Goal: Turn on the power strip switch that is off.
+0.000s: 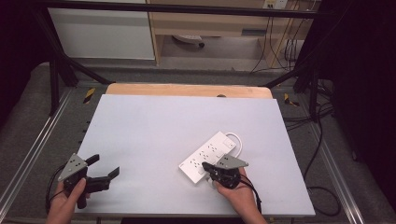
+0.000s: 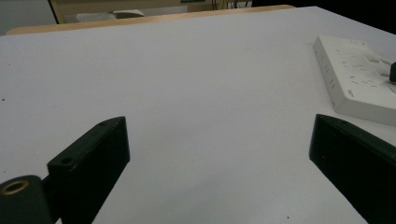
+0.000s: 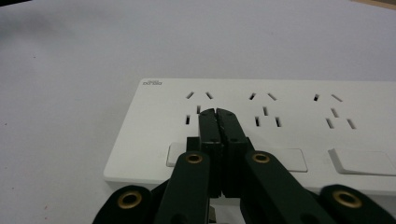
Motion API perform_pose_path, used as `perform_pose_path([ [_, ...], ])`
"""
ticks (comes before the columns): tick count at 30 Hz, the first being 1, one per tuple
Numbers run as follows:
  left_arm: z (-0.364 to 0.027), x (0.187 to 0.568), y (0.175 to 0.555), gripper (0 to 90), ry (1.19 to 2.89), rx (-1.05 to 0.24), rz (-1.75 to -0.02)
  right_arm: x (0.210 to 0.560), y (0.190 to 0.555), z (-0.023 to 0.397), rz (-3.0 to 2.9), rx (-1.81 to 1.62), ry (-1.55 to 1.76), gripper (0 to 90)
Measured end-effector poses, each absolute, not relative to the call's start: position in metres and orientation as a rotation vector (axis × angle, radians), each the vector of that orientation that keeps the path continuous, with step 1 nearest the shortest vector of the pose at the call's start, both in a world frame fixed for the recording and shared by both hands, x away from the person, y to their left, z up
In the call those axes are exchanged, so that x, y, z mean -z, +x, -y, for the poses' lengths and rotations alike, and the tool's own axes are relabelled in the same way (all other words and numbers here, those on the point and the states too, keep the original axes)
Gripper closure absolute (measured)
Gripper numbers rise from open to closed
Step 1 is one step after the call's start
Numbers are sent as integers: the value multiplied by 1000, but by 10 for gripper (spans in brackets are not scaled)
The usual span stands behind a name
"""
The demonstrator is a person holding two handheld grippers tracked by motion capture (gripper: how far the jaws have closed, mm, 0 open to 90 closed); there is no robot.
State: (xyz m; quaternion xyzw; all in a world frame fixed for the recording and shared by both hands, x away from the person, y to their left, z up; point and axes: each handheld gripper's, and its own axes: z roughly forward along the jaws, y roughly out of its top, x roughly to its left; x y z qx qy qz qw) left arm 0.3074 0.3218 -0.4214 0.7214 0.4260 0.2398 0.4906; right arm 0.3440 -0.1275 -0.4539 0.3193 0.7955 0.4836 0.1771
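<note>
Right gripper [image 1: 208,169] is down on the power strip [image 1: 208,156], and in the right gripper view I see its jaws pressed together with nothing between them, tips [image 3: 217,114] resting over the strip's [image 3: 280,121] first group of socket holes, near the end that carries a small printed logo. A rocker switch [image 3: 180,154] sits just under the jaws, partly hidden by them; I can't tell whether the tips are pressing on the plastic or just above it. Another switch [image 3: 364,162] lies further along, toward the right of that view.

From above, the strip lies at an angle on the white board [image 1: 154,140], right of centre and toward my edge, its white cable [image 1: 238,140] looping off the far end. My right hand [image 1: 240,191] grips the tool from below, cable trailing back toward the board's edge.

Left gripper [image 1: 105,167] is well apart from all that, at the near left corner, held in my left hand [image 1: 65,203]. Its jaws stand wide apart, holding nothing. In the left gripper view they frame bare board [image 2: 187,93], and the strip [image 2: 359,79] shows off at the right, with a dark bit of the other tool just at the frame's edge.

Beyond the board, a wooden tabletop [image 1: 187,89] edge peeks out.
</note>
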Motion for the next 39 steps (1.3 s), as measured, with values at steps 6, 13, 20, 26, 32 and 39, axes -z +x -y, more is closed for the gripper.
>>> perform_pose_path([
  [6,-322,421,307,53,1753,-582,-1034,452,344,129,-2238,-1404,912,900],
  [13,-322,421,307,53,1754,-582,-1031,449,345,131,-2219,-1437,917,900],
  [20,-321,422,307,53,1757,-581,-1030,444,347,134,-2196,-1479,922,900],
  [26,-321,422,308,53,1760,-583,-1031,439,348,138,-2173,-1518,910,900],
  [32,-321,422,308,53,1764,-583,-1030,434,350,143,-2145,-1538,919,900],
  [39,-320,422,308,53,1766,-581,-1032,430,351,150,-2109,-1558,941,900],
])
